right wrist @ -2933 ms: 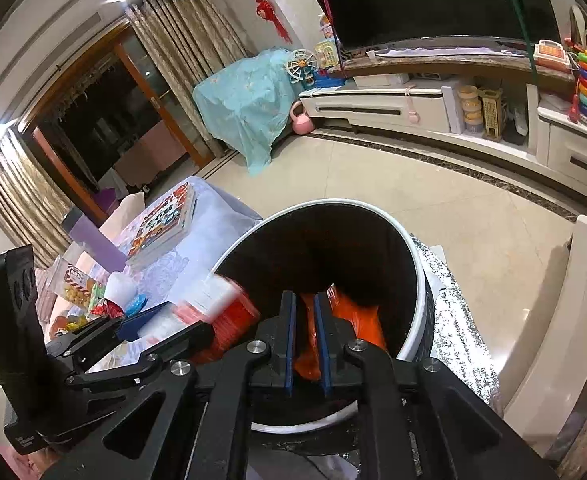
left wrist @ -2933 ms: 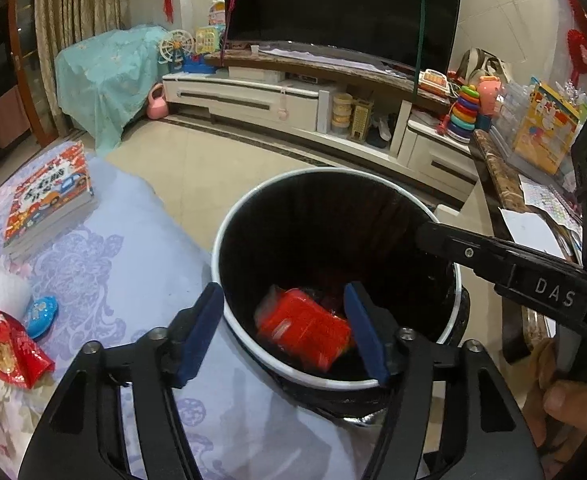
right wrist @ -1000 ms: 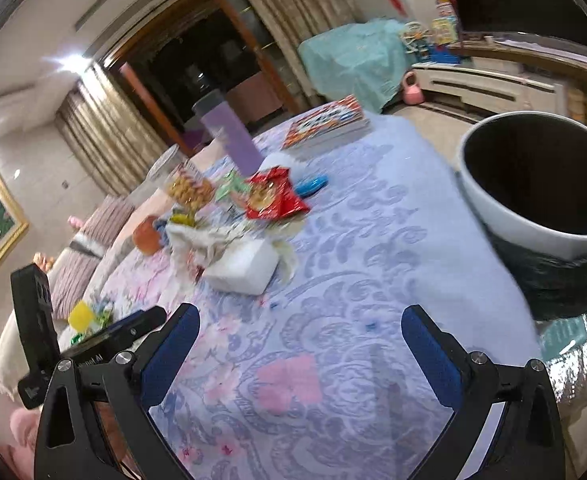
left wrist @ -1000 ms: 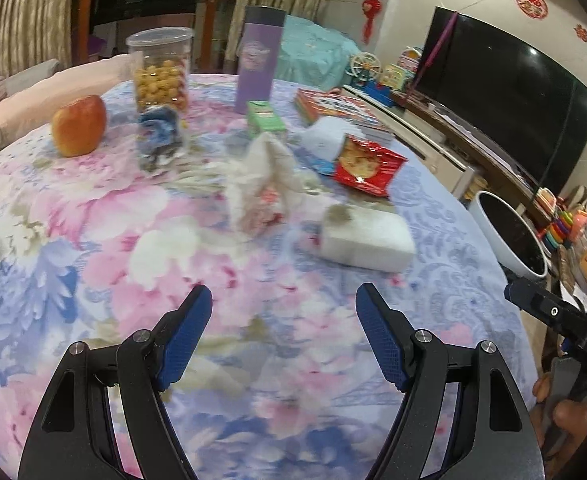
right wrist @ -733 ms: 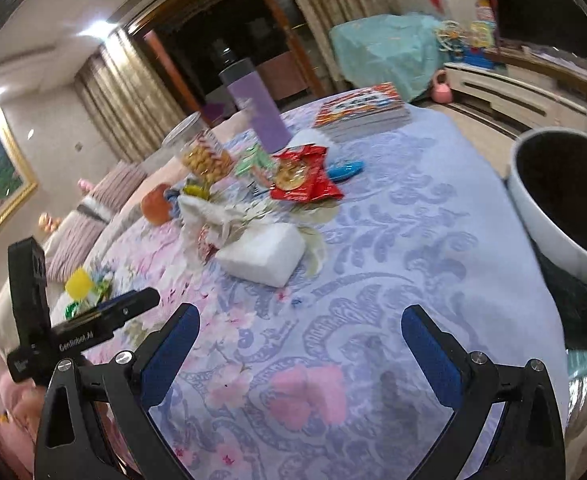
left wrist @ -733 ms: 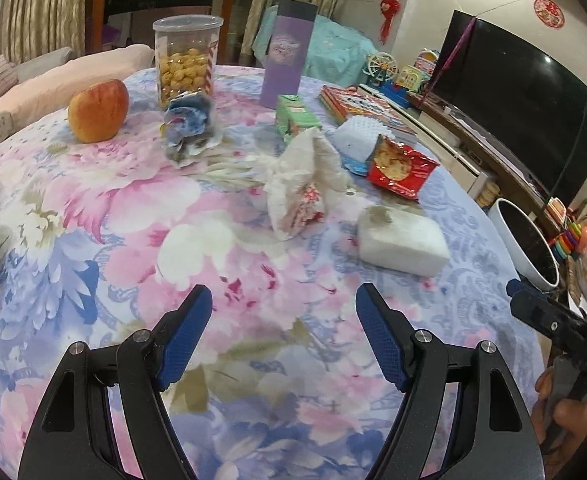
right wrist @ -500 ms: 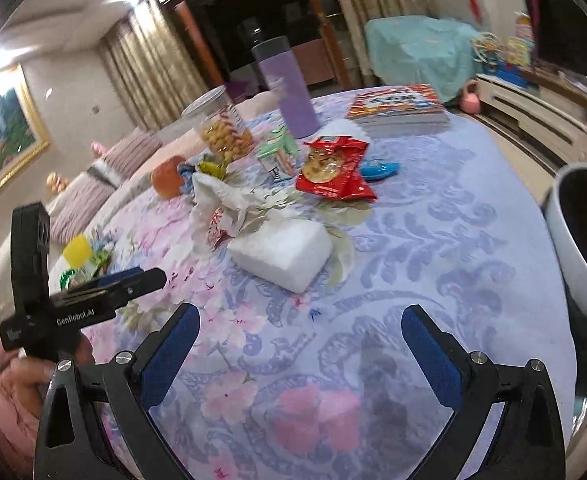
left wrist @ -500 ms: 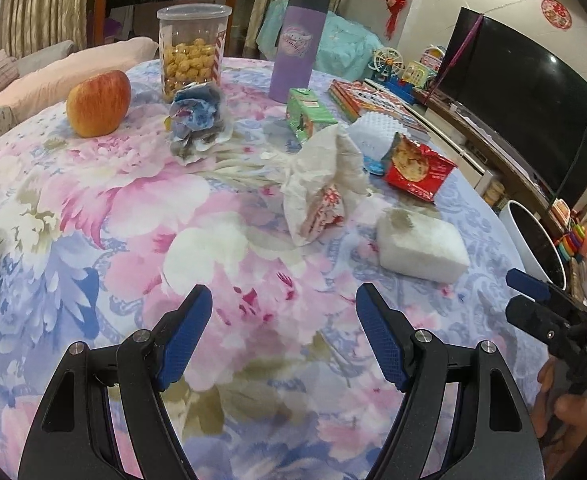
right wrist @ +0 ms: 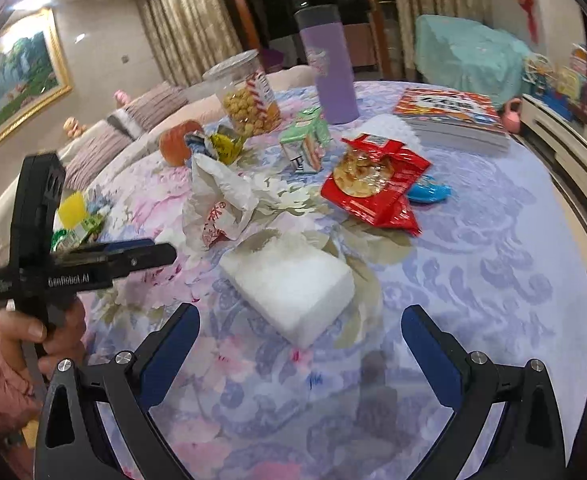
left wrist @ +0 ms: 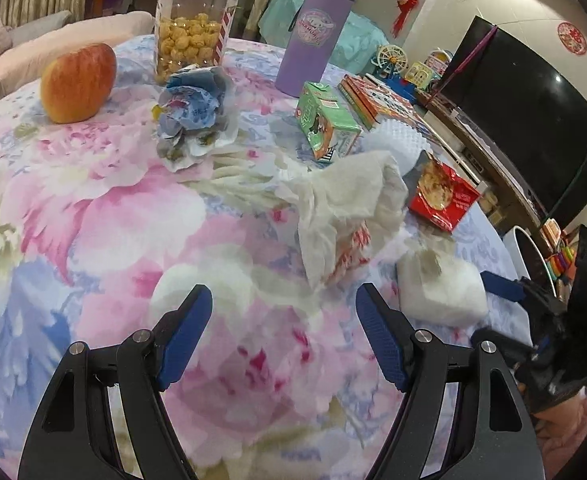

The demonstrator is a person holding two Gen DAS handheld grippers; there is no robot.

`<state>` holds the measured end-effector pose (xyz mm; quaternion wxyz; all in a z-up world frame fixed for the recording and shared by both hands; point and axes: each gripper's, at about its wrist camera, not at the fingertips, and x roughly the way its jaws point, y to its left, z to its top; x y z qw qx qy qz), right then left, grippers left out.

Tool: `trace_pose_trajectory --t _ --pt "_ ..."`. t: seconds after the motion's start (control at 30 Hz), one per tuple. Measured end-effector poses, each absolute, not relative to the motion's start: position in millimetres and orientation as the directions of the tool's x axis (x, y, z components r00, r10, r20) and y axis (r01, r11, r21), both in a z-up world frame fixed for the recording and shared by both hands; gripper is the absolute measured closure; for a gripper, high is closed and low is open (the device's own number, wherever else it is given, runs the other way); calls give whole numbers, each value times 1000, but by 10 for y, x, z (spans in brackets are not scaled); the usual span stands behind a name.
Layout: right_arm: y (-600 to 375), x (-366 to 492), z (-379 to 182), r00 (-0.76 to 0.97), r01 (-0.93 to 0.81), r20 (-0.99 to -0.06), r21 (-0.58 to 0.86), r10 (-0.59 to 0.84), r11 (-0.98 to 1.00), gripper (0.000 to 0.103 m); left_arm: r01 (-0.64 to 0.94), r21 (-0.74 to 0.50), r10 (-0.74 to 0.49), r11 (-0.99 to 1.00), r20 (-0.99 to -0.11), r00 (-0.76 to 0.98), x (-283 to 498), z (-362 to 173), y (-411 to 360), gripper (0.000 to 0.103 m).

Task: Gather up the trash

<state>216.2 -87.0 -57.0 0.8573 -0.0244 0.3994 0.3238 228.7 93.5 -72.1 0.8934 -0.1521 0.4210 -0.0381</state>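
A crumpled white paper wrapper (left wrist: 345, 208) lies on the flowered tablecloth ahead of my open, empty left gripper (left wrist: 283, 336); it also shows in the right wrist view (right wrist: 217, 200). A white foam block (right wrist: 293, 284) lies just ahead of my open, empty right gripper (right wrist: 299, 348) and at the right in the left wrist view (left wrist: 439, 288). A red snack bag (right wrist: 377, 180), a crumpled blue-and-white wrapper (left wrist: 193, 114) and a green carton (left wrist: 323, 120) lie farther off. The white bin's rim (left wrist: 523, 248) shows at the table's right edge.
An apple (left wrist: 77, 82), a jar of puffs (left wrist: 191, 26), a purple flask (left wrist: 313, 30) and books (right wrist: 449, 116) stand at the far side. A yellow-green wrapper (right wrist: 77, 216) lies by the left gripper's body (right wrist: 53, 256). A blue object (right wrist: 429, 192) lies beside the red bag.
Both grippers have swung from over the bin to the table and moved closer to the litter. Both have stayed open since a second ago.
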Motion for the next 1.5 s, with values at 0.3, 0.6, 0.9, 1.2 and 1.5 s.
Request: trace_pose_trajectory --t 0.3,0.6,0.9,1.2,1.5 --pt "-662 2339 -689 405 -629 -743 197 533 752 3 -39 -317 -212 948 -717 664 2498 -718 896 35" --pt "-784 2257 -686 450 -554 -753 187 481 811 38 21 -320 -257 947 -721 643 2492 -719 766 88" --pt "-1359 1853 -514 565 -396 -668 296 484 869 38 106 -317 -309 943 -707 637 2216 -598 421 90" --pt "-1825 1551 -471 629 -269 -651 330 424 905 38 232 -287 -369 929 -700 611 2058 -460 -131 90" --pt "-2190 1353 -383 690 -171 -629 340 359 925 37 321 -275 -417 906 -704 575 1952 -403 -636 90"
